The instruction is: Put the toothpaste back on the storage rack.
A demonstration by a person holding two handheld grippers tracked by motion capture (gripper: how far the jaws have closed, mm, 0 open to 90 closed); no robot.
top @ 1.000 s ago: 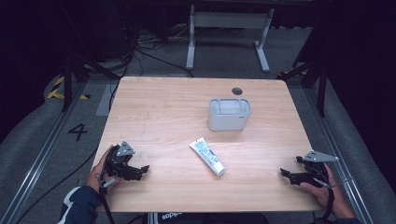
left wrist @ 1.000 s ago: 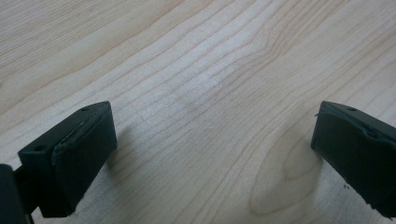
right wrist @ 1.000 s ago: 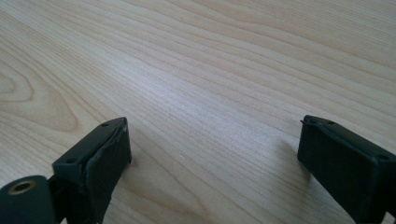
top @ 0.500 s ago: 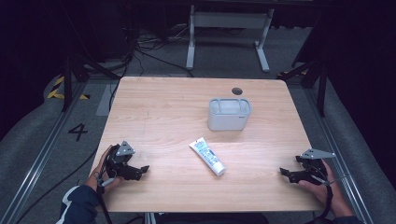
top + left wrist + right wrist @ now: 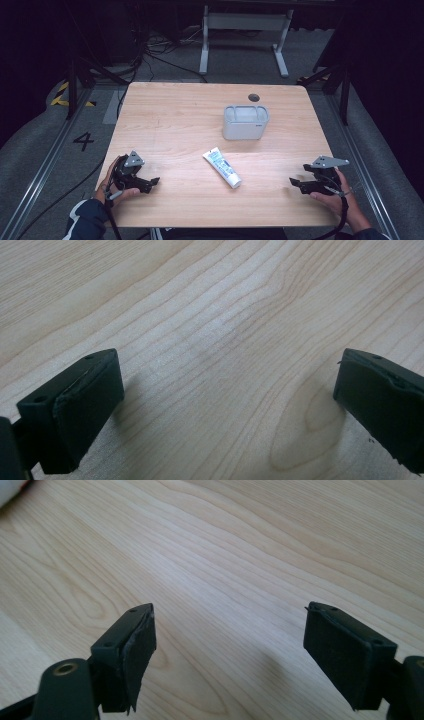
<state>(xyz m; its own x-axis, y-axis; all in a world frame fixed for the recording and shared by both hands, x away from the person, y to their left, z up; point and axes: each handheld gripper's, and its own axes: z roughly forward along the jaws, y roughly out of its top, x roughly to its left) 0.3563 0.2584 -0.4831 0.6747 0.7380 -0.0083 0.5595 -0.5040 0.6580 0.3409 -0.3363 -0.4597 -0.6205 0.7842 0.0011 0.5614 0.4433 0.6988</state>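
Left hand-held gripper [image 5: 150, 183] is being rested at the near table [image 5: 175, 120] edge, jaws spread, nothing between them. Right hand-held gripper [image 5: 296, 183] jaws have just been closing on nothing, though a wide gap is being kept. Tube [image 5: 222, 167] is lying flat mid-table, well apart from both; grey container [image 5: 245, 122] is standing beyond. Risk judged: a narrowed gap could be nudging the tube aside, skidding it.

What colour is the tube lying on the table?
White, with bluish print on the tube; clearest in the high view.
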